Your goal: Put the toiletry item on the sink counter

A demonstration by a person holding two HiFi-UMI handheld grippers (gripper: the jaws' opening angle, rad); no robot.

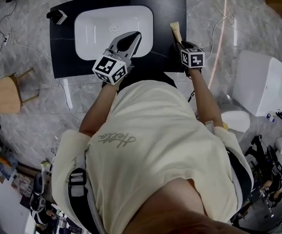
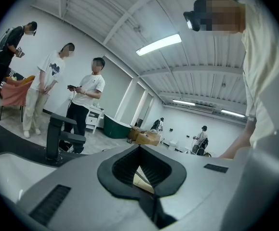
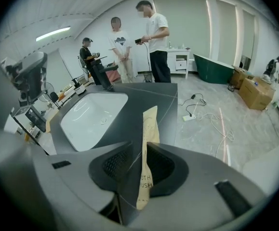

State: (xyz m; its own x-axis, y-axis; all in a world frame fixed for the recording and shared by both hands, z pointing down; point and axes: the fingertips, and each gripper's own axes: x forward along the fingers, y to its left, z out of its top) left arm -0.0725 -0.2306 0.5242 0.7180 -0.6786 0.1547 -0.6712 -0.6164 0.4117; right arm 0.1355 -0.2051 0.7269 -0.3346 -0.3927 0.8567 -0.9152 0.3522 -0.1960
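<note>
While the person in the cream shirt [image 1: 155,145] leans over the black sink counter [image 1: 63,57], the toothbrush packet [image 1: 175,33] lies flat on the dark top just to the right of the white washbasin [image 1: 89,33]. It is a slim sleeve of brown paper, and its length runs roughly alongside the basin's right edge, apart from the rim.

The right gripper [image 3: 139,148] tilts steeply down over the end of the packet nearer the person, right of the basin. Its jaws stand spread, with that end of the packet in the gap between them. A strip of bare counter shows between the paper and the left pad, so nothing is pinched. I cannot tell whether the other pad touches the paper.

The left gripper [image 1: 137,35] hangs roughly level over the basin's near rim, towards its right corner. Its jaws are pressed together at the tips and carry nothing.

A black faucet [image 2: 55,138] stands on the counter behind the basin. A small marked cube [image 1: 59,16] sits off the basin's far left corner. Well out to the basin's left on the marble floor is a wooden stool [image 1: 4,94], and well out to its right a white toilet [image 1: 265,82]. Beyond the faucet side of the basin, three bystanders [image 3: 153,37] stand together, with a dark green bathtub [image 3: 214,66] further off.
</note>
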